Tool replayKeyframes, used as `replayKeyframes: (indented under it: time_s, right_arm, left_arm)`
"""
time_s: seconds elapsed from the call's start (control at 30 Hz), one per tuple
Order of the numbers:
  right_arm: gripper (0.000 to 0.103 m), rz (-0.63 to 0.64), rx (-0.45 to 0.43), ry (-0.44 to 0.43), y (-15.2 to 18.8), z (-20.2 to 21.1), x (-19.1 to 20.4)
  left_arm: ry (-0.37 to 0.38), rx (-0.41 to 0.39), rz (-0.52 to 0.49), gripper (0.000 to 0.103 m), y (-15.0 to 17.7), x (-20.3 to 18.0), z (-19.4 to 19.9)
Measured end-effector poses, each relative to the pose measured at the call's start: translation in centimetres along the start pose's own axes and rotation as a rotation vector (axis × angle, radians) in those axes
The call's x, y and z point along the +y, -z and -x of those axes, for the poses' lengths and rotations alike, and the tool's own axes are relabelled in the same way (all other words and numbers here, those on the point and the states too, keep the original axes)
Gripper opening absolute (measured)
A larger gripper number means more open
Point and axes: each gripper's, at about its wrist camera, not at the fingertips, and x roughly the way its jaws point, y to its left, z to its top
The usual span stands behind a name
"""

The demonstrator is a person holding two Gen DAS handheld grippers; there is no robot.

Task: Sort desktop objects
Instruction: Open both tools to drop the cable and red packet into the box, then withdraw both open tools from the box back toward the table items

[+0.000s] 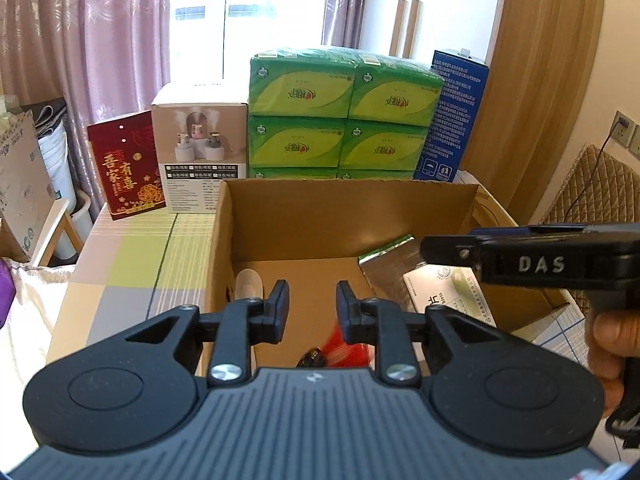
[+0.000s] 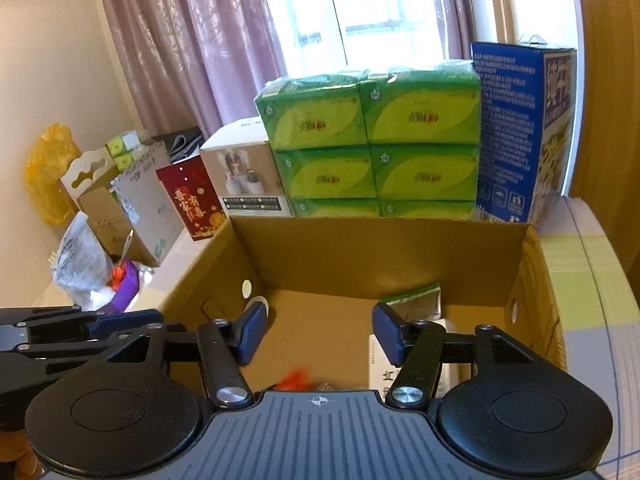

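Jaws of our left gripper (image 1: pixel 312 306) and right gripper (image 2: pixel 318 334) stand apart, empty, both above the carton (image 1: pixel 344 216). Inside lie one foil pouch (image 1: pixel 386 266), one white box (image 1: pixel 444 294), one red item (image 1: pixel 346 350), too blurred to name. We judge a drop complete; next, fetch another object.

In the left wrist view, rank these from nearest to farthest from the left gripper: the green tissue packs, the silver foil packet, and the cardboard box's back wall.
From the left gripper:
1. Silver foil packet, lying inside the box, just right of the fingers.
2. Cardboard box's back wall, straight ahead beyond the packet.
3. Green tissue packs, stacked on the table behind the box.
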Motion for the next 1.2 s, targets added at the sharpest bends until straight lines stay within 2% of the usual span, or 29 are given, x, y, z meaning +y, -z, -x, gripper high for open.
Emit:
replayKeyframes:
  time_s: [0.17,0.3,0.43,0.53,0.83,0.93,0.97,1.07,1.2]
  right_arm:
    - [0.06,-0.011,-0.018,-0.003,0.9,2.5,-0.2]
    - [0.071,-0.027,-0.036,-0.017,2.6,5.4,0.1]
    - [0.077,0.009,-0.041,-0.018,5.3,8.5,1.0]
    - [0.079,0.041,-0.037,-0.014,7.5,10.3,1.7]
    - [0.081,0.019,0.006,-0.03,14.5,14.7,3.0]
    - [0.081,0.028,0.024,-0.034,16.4,15.5,3.6]
    - [0.081,0.031,0.029,-0.037,16.9,15.7,3.7]
    - [0.081,0.072,0.054,-0.05,18.3,16.0,4.3]
    - [0.081,0.166,0.08,-0.076,19.6,15.9,5.1]
  left_arm:
    - [-0.005,-0.008,0.028,0.026,0.7,0.3,1.8]
    - [-0.012,-0.016,0.038,0.028,1.6,0.3,3.8]
    - [-0.021,-0.027,0.034,0.034,3.1,0.0,6.4]
    - [-0.029,-0.026,0.035,0.037,4.5,-0.2,8.3]
    - [-0.06,0.0,0.022,0.047,10.6,-0.3,13.4]
    - [-0.057,0.013,0.01,0.058,12.4,-0.4,14.4]
    - [-0.06,0.014,-0.003,0.066,13.1,-0.6,14.8]
    - [-0.06,0.015,-0.04,0.07,14.7,-1.1,15.6]
    - [-0.037,0.026,-0.096,0.08,16.3,-1.4,15.6]
